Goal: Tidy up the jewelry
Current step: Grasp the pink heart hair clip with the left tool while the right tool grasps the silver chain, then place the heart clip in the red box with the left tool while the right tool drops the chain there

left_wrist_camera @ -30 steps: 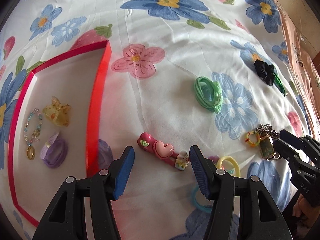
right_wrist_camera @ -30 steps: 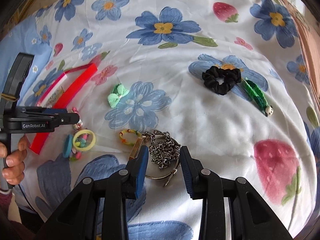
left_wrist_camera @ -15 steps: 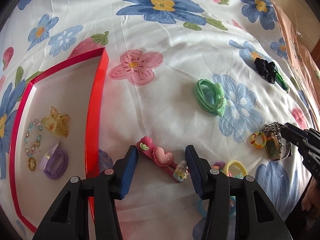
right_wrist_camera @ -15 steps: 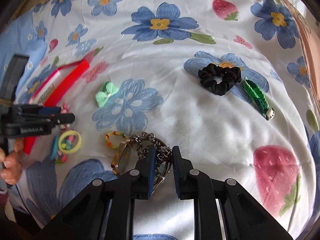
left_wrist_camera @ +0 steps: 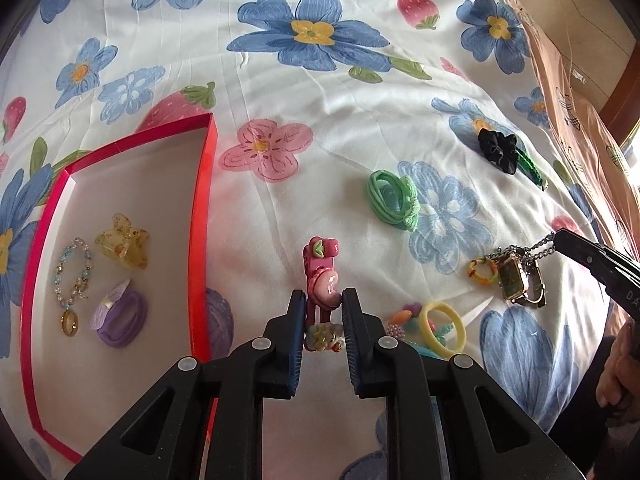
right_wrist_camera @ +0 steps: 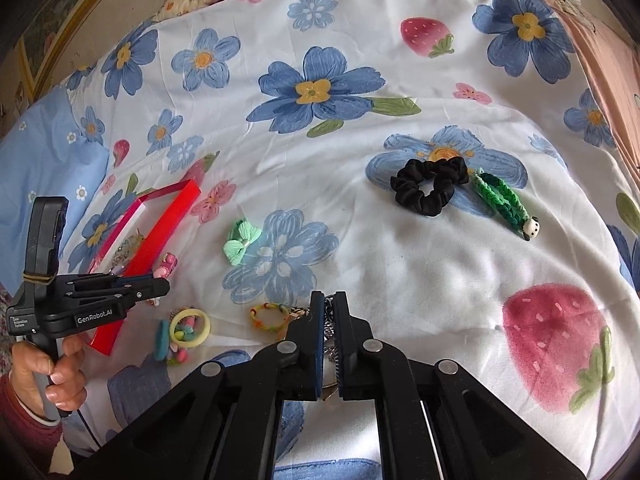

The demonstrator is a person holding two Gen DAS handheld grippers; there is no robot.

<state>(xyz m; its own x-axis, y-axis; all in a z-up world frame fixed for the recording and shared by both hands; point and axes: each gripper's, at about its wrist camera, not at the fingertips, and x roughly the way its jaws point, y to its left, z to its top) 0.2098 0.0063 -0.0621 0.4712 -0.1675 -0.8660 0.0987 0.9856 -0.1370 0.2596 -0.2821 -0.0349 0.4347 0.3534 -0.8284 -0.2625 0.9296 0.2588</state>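
A pink hair clip [left_wrist_camera: 320, 256] with a heart stands upright between the pads of my left gripper [left_wrist_camera: 323, 300], whose jaws are closing and press on it. To its left a red tray [left_wrist_camera: 200, 220] holds a yellow claw clip [left_wrist_camera: 122, 246], a bead bracelet [left_wrist_camera: 72, 280] and a purple hair tie [left_wrist_camera: 120, 316]. My right gripper [right_wrist_camera: 328, 300] is shut on the silver chain [right_wrist_camera: 328, 322] of a watch. In the left wrist view that gripper [left_wrist_camera: 560, 240] pinches the chain while the watch [left_wrist_camera: 512, 280] hangs just over the sheet.
On the flowered bedsheet lie a green hair tie [left_wrist_camera: 394, 198], a black scrunchie [right_wrist_camera: 430, 186], a green braided clip [right_wrist_camera: 504, 204], a small striped ring [left_wrist_camera: 482, 272] and a yellow ring with beads [left_wrist_camera: 440, 328]. A person's hand [right_wrist_camera: 52, 364] holds the left gripper.
Both grippers have closed. The left took hold of the pink clip, which turned from lying slantwise to upright. The right closed on the chain and drew the watch up.
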